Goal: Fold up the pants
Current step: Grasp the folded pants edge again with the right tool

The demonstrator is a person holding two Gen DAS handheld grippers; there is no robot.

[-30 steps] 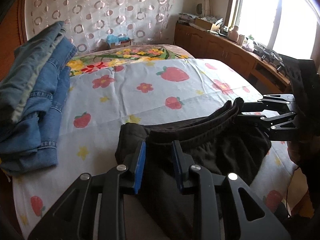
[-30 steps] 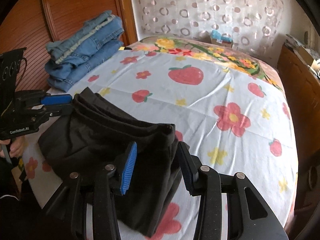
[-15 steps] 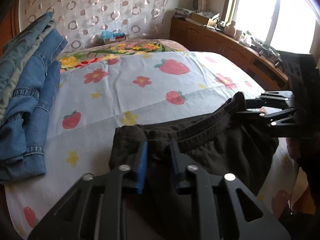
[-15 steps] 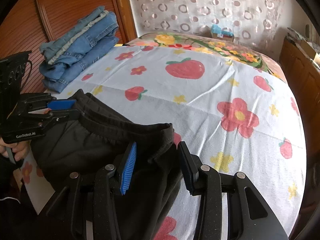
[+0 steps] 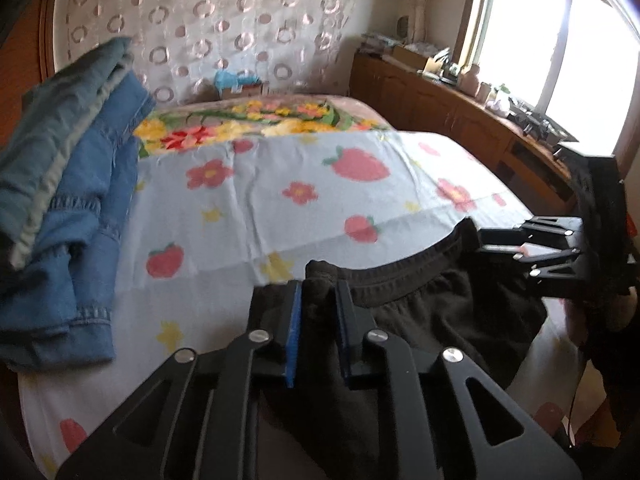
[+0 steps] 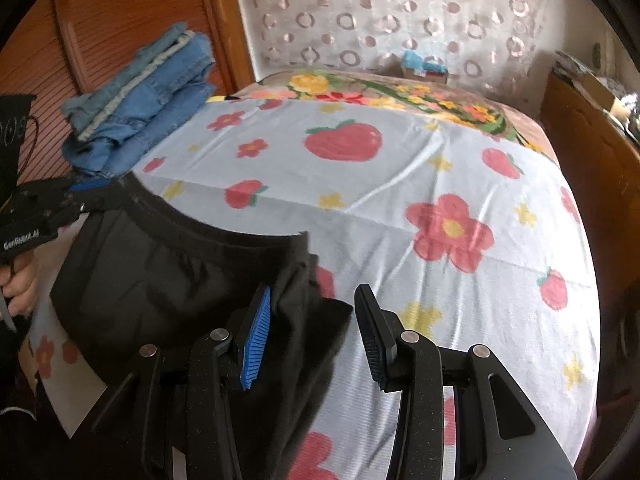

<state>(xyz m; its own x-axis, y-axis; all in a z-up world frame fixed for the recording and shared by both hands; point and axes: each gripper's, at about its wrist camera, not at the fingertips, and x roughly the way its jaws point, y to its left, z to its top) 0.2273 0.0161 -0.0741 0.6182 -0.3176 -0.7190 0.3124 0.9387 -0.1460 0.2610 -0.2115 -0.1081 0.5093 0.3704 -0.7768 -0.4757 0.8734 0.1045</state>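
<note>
Black pants (image 5: 440,312) lie at the near edge of the bed, and their elastic waistband is stretched straight between my two grippers. My left gripper (image 5: 318,286) is shut on the left corner of the waistband, where black fabric fills the narrow gap between its blue pads. In the right wrist view that same gripper (image 6: 116,194) pinches the band's far left end. My right gripper (image 6: 313,296) holds a thick bunch of the pants (image 6: 160,280) at the other corner, with its jaws fairly wide apart. The left wrist view shows it (image 5: 484,240) at the band's right end.
The bed sheet (image 5: 280,200) has a strawberry and flower print. A pile of blue jeans (image 5: 68,208) lies on its left side by the wooden panel (image 6: 120,20). A wooden cabinet (image 5: 460,120) runs under the window on the right. A hand (image 6: 18,288) grips the left tool.
The left jaws have narrowed onto the waistband corner. The slack, bunched waistband has been pulled straight and taut between the two grippers. The right jaws keep the same width.
</note>
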